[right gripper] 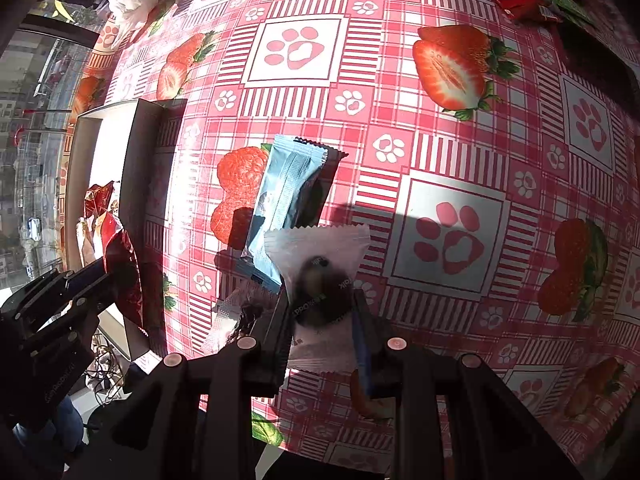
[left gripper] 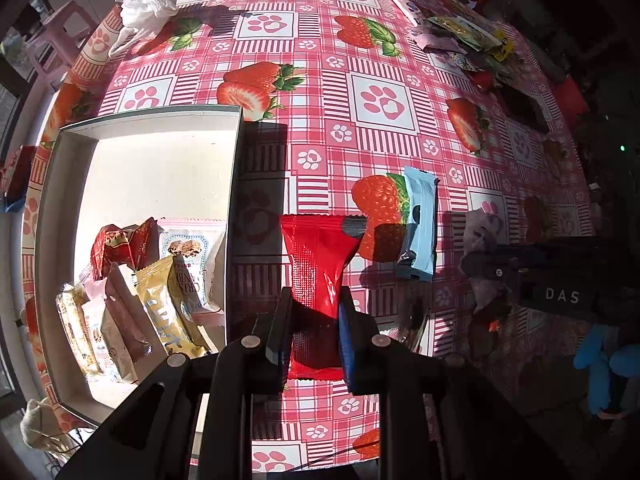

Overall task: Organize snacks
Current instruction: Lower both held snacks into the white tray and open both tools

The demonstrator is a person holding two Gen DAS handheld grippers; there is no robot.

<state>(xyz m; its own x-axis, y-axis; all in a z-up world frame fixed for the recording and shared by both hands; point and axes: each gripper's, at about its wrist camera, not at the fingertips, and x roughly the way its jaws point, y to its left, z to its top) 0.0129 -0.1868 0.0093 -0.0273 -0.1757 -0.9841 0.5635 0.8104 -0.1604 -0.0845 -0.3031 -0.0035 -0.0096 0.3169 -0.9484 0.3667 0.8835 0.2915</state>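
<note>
My left gripper [left gripper: 314, 304] is shut on a red snack packet [left gripper: 318, 264], held just right of the white box [left gripper: 236, 184]. The box holds several wrapped snacks [left gripper: 160, 288]. My right gripper [right gripper: 320, 300] is shut on a clear white-edged packet with a dark cake inside [right gripper: 320, 268]. A light blue snack bar [left gripper: 418, 224] lies on the strawberry tablecloth between the grippers; it also shows in the right wrist view [right gripper: 284, 204]. In the right wrist view the left gripper [right gripper: 96, 280] holds the red packet [right gripper: 124, 272] at the box's edge [right gripper: 140, 184].
A pile of more snack packets [left gripper: 468, 36] lies at the far right of the table. Crumpled white plastic [left gripper: 148, 0] lies at the far left. A clear packet [right gripper: 236, 316] lies beside my right gripper. The table edge runs close below both grippers.
</note>
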